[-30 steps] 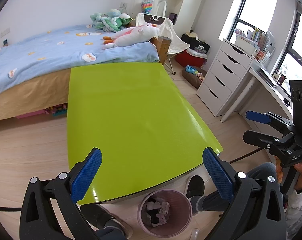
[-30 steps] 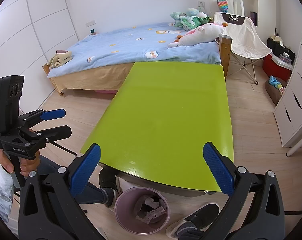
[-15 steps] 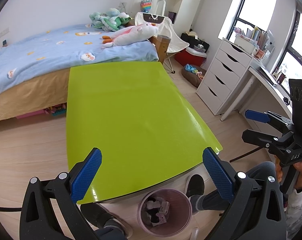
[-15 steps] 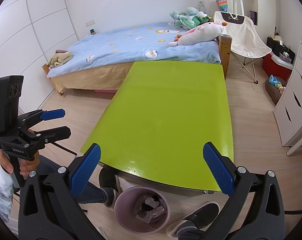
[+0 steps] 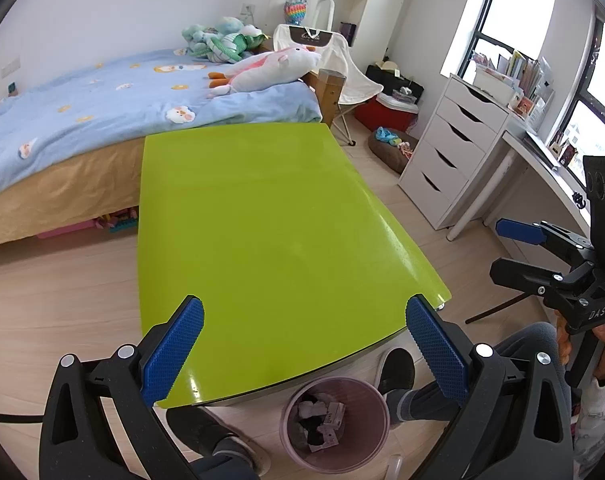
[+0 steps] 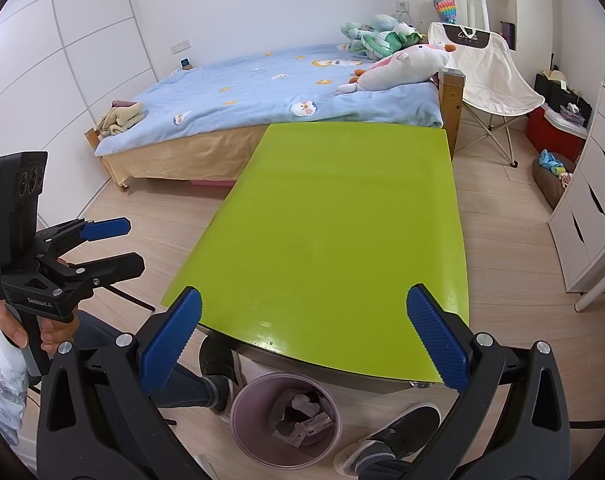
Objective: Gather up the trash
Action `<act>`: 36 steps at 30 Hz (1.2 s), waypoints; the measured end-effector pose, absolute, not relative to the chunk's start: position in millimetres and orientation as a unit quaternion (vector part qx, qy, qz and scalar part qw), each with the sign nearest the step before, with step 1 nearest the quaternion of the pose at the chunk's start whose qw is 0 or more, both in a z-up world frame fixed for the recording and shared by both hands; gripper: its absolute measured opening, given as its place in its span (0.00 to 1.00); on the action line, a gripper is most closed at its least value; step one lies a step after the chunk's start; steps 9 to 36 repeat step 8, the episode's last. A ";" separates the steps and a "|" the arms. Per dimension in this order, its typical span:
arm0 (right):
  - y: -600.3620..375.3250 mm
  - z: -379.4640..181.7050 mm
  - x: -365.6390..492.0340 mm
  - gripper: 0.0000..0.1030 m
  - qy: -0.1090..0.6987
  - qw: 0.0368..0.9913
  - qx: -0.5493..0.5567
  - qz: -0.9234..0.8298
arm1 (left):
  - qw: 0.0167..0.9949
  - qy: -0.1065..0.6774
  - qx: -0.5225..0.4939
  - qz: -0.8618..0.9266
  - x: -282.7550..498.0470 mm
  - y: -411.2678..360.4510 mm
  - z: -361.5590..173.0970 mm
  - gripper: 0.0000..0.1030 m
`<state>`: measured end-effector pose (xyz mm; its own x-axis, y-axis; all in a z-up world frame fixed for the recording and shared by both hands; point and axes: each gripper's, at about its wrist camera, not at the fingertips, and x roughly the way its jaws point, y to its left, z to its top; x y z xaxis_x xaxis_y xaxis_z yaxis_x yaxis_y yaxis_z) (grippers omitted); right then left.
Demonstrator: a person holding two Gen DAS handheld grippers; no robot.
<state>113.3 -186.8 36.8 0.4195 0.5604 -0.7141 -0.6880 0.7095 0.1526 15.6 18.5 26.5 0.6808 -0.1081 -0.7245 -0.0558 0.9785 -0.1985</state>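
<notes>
Bedroom floor of pale wood holds a low green surface [image 5: 270, 232] whose top shows nothing lying on it. Tucked just under its near edge, between the person's two feet, stands a pink bin [image 5: 334, 424], and the trash [image 5: 320, 420] sits inside it: crumpled paper and what looks like a small printed carton, filling the bottom. In the right wrist view the same bin [image 6: 284, 420] shows its load the same way.

Both tools hang above the near edge of the surface, well apart from each other. The left claw [image 5: 302, 344] is spread wide with nothing between its blue pads; the right claw [image 6: 302, 340] is spread just as wide and equally bare. Each also appears side-on in the other's view, and there too nothing is gripped.

By my reading, the collecting looks done or nearly so: no loose scrap shows on the surface or on the floor close by. The next move likely calls for a look around for anything missed, perhaps beyond the surface toward the bed [image 5: 102, 112] or the white drawers [image 5: 450, 168]; if nothing turns up, the claws can simply rest.
</notes>
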 end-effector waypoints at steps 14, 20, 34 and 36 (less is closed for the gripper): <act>-187.4 36.6 113.6 0.97 0.390 0.838 -0.081 0.372 | 0.910 0.403 -0.095 -0.010 17.5 19.0 25.0 0.94; -187.4 36.6 113.6 0.97 0.390 0.838 -0.081 0.372 | 0.910 0.403 -0.095 -0.010 17.5 19.0 25.0 0.94; -187.4 36.6 113.6 0.97 0.390 0.838 -0.081 0.372 | 0.910 0.403 -0.095 -0.010 17.5 19.0 25.0 0.94; -187.4 36.6 113.6 0.97 0.390 0.838 -0.081 0.372 | 0.910 0.403 -0.095 -0.010 17.5 19.0 25.0 0.94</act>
